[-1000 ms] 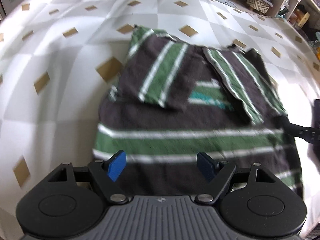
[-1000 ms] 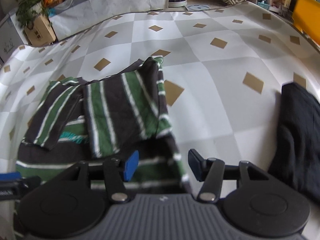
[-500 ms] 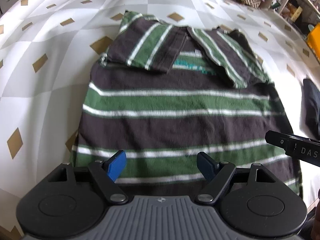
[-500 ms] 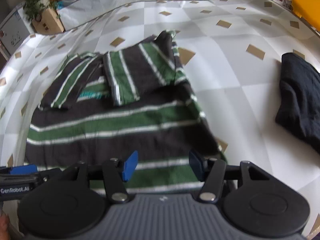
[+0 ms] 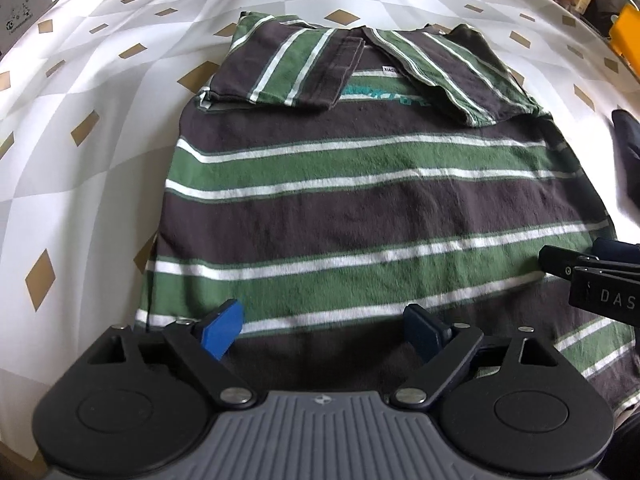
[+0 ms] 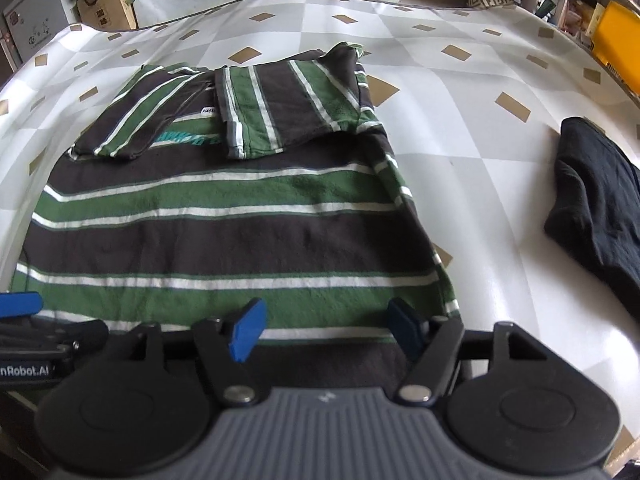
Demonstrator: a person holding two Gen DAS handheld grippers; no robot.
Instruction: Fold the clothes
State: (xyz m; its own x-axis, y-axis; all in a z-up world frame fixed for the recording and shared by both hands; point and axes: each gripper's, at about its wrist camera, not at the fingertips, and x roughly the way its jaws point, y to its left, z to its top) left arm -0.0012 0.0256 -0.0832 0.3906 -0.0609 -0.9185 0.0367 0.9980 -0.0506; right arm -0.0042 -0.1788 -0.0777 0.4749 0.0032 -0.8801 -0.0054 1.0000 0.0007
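Low hem-side views — shared shirt point(image 5: 360, 208)

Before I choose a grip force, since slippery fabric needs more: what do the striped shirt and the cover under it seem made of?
The dark brown, green and white striped shirt looks like soft knit cotton or fleece: matte, slightly fuzzy nap, limp folds. The white and grey checked table cover looks like smooth vinyl or oilcloth, judging by its faint sheen, though that is uncertain.

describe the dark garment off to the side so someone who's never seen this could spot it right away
On the diamond-patterned tablecloth, look right of the striped shirt. The black garment lies there crumpled and apart, plain black with no stripes.
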